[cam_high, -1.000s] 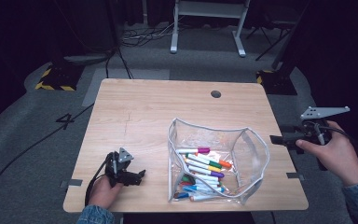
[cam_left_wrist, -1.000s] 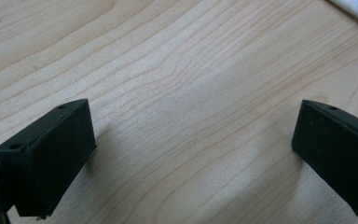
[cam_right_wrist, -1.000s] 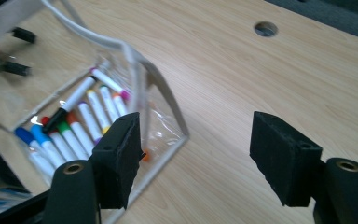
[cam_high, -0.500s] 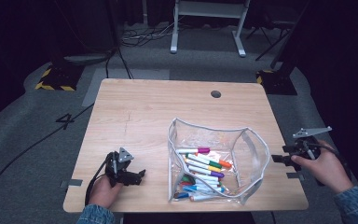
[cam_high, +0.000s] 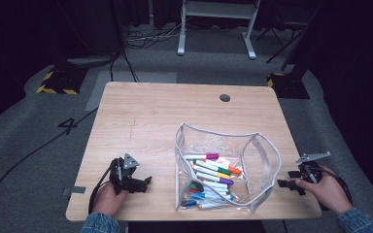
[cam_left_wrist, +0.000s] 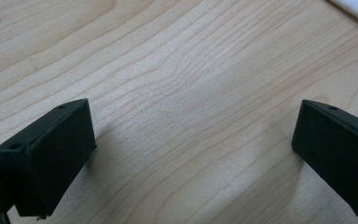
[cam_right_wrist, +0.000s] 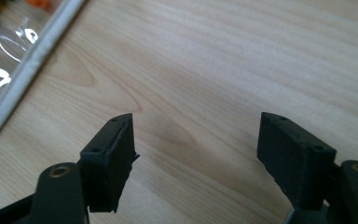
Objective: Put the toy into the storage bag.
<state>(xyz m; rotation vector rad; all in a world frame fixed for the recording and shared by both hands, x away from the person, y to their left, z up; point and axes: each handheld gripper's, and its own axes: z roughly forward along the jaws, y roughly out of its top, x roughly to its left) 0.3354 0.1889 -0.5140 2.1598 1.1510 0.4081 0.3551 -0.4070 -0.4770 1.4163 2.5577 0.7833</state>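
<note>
1. Left gripper [cam_high: 143, 182]: jaws spread wide and empty, resting low on the table [cam_high: 150, 121] at about 7 o'clock, with bare wood between them in the left gripper view.
2. Right gripper [cam_high: 284, 184]: jaws likewise released, nothing held, at about 4 o'clock by the table's edge.
3. Clear pouch [cam_high: 260, 160]: stands open between the two grippers at about 5 o'clock, touched by neither; its pale rim [cam_right_wrist: 25, 70] lies near the right gripper.
4. Markers [cam_high: 209, 172]: all seen lie inside the pouch; none loose on the wood.
5. Judgement: filling appears complete; closing the pouch, if intended, remains.
</note>
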